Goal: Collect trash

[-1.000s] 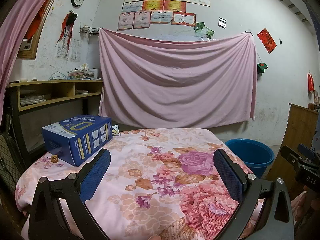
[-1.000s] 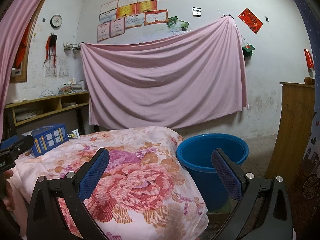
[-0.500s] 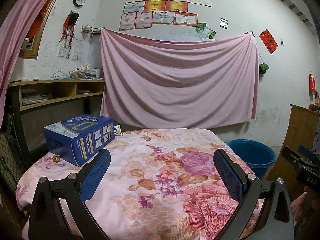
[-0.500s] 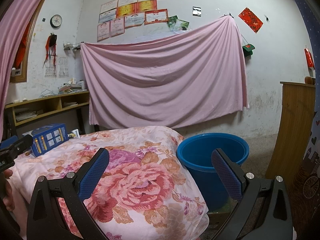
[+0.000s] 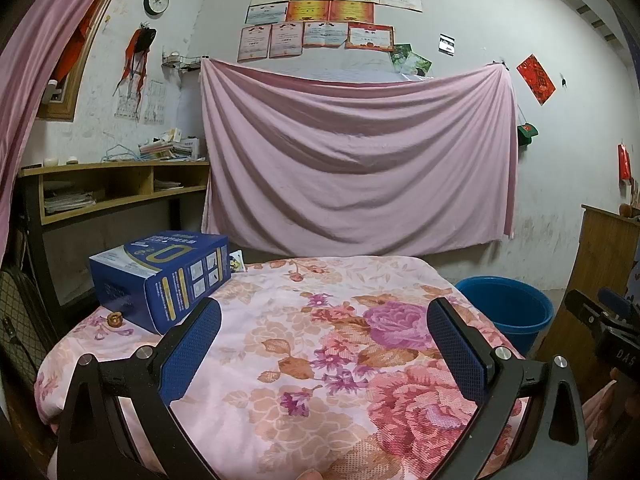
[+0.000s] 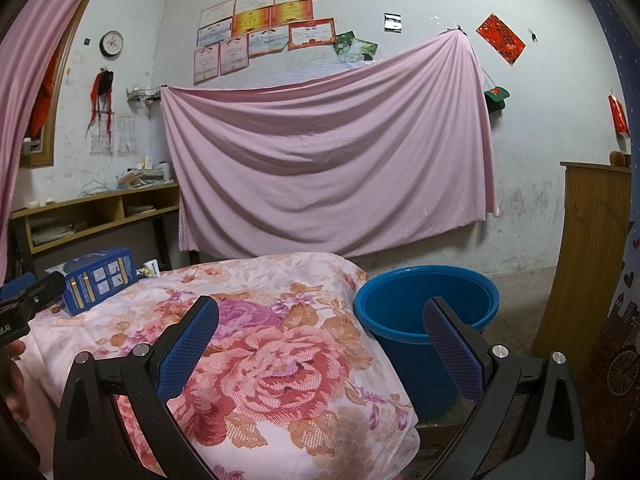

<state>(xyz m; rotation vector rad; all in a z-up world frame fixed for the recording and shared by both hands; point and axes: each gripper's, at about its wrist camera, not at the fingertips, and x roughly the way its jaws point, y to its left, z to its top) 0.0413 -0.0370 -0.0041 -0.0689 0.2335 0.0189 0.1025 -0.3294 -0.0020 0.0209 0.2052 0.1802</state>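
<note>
Pink cloth (image 5: 356, 160) drapes the far wall behind a worktop under a floral cover (image 5: 320, 344). Both grippers hover above it, left gripper (image 5: 324, 344) and right gripper (image 6: 320, 344), fingers spread wide and holding nothing. At the far left of the worktop lies a blue box (image 5: 160, 276), a small brown scrap (image 5: 115, 319) just beside it. To the right, on the floor, stands a blue bucket (image 6: 428, 308).

the desk (image 5: 344, 360) is covered in woven floral cloth, matt. a glossy cardboard box (image 5: 160, 276) and a smooth plastic bucket (image 6: 424, 320) are seen. the pads (image 5: 192, 348) are dimpled rubber; the shelf (image 5: 112, 188) is wood.
</note>
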